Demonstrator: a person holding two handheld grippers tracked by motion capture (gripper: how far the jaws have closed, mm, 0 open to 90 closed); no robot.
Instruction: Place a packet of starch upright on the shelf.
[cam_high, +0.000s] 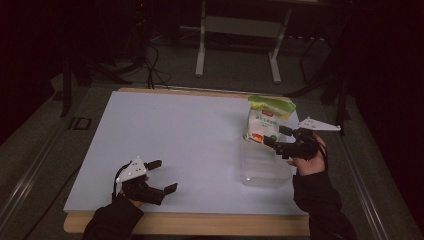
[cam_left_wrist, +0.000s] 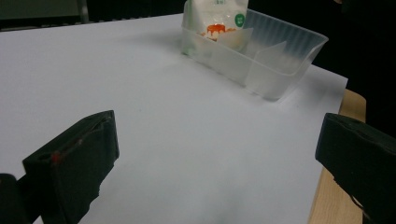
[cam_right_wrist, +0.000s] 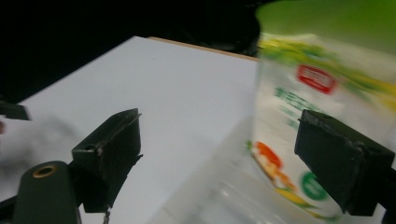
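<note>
Left gripper (cam_high: 159, 176): we rest it open on the bench (cam_high: 175, 140).
Right gripper (cam_high: 281, 138): jaws wide, empty, beside the pouch.
Pouch (cam_high: 267, 120): upright in the clear tub (cam_high: 265, 170), apparently just released.

No legible text. Green-topped white plastic pouch (cam_right_wrist: 322, 116) carries red label patch, green print lines, round green badge: all too blurred to read.

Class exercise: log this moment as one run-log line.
left tool: open, idle on table | right tool: open beside pouch | pouch: upright in clear tray
</note>
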